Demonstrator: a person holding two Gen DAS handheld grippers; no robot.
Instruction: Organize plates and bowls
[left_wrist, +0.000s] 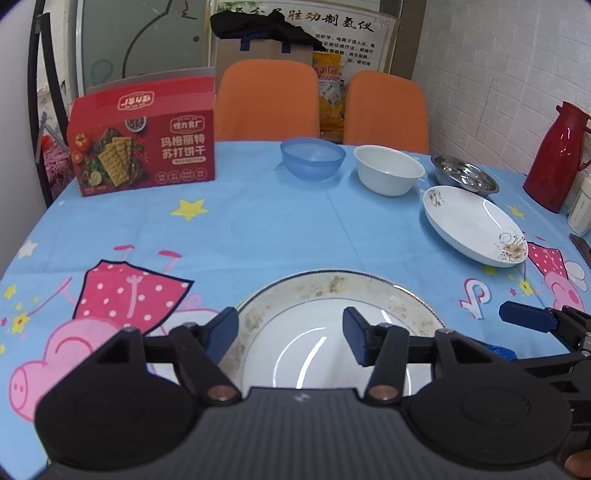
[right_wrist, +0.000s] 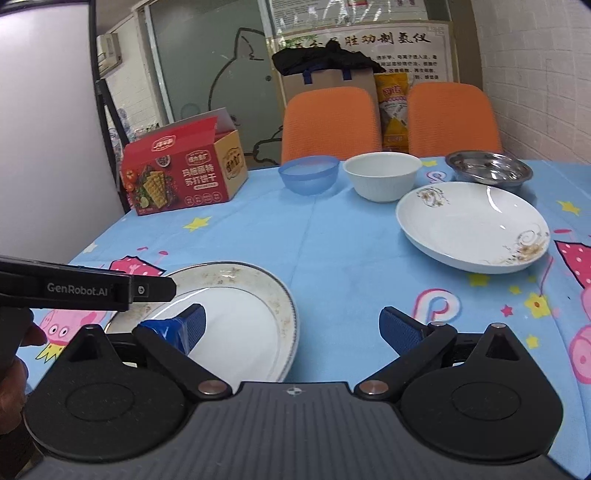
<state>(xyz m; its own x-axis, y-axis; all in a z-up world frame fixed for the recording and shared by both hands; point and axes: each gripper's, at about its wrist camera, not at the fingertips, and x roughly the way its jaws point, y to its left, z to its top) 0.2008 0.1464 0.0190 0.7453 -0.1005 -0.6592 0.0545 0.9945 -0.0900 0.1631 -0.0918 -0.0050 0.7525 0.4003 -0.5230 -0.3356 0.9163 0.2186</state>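
A flat white plate with a stained rim (left_wrist: 332, 286) lies on the tablecloth at the near edge. My left gripper (left_wrist: 290, 332) hovers just over it, jaws open; the pads do not press on it. My right gripper (right_wrist: 295, 326) is open and empty beside the plate's right edge, its taped left finger (right_wrist: 184, 328) above the plate (right_wrist: 240, 332). Farther back stand a blue bowl (left_wrist: 312, 157), a white bowl (left_wrist: 388, 170), a steel dish (left_wrist: 463, 177) and a deep white plate with a flower pattern (left_wrist: 472, 225).
A red cracker box (left_wrist: 144, 155) stands at the back left. A red thermos (left_wrist: 554, 158) and a white container (left_wrist: 580, 210) stand at the right edge. Two orange chairs (left_wrist: 266, 99) are behind the table. A person's hand (right_wrist: 14, 369) holds the left gripper.
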